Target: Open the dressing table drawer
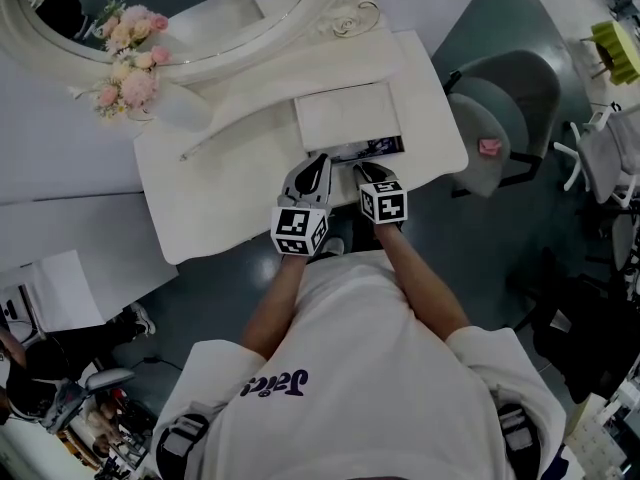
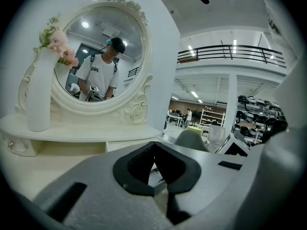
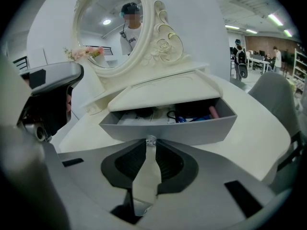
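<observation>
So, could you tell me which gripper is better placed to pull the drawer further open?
The right. The right gripper looks closed on the small knob of the drawer, so it probably only needs to pull back. The left gripper holds nothing and is off the knob.

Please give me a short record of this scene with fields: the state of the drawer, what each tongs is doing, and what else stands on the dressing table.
Drawer: partly pulled out; small items show inside
Knob: clear, on the drawer front, between the tips of the right tongs
Right tongs: closed on the knob
Left tongs: shut, empty, beside the right tongs
On the table: oval mirror, white vase with pink flowers
Nearby: grey chair at the table's right
</observation>
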`<state>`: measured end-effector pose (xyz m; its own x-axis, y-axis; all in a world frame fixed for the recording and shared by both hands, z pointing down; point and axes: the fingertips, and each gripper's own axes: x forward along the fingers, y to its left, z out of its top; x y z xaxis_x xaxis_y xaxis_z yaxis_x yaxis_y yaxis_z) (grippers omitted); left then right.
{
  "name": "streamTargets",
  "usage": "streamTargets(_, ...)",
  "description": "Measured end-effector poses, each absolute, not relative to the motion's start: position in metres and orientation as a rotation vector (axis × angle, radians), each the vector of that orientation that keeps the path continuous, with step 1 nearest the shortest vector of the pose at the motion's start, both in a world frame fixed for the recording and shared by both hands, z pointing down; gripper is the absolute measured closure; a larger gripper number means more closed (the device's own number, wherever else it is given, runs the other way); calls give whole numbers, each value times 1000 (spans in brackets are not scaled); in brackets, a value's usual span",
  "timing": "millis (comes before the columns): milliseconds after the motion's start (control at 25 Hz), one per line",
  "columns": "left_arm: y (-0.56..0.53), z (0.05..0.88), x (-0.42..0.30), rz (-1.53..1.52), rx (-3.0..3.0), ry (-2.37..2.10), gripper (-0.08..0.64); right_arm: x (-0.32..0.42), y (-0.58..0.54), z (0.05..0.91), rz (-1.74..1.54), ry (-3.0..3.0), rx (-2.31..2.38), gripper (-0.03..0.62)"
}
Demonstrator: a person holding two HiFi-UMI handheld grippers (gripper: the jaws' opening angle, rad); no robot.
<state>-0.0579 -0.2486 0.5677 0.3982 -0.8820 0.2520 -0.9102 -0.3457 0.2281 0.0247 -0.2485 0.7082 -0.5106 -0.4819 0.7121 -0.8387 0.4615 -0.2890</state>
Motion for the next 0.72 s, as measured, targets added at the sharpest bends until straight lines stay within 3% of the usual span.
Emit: streamTargets(720,-221,569,-44,140,2381,-1482,546,35,-214,708,861,-2154,1143,523)
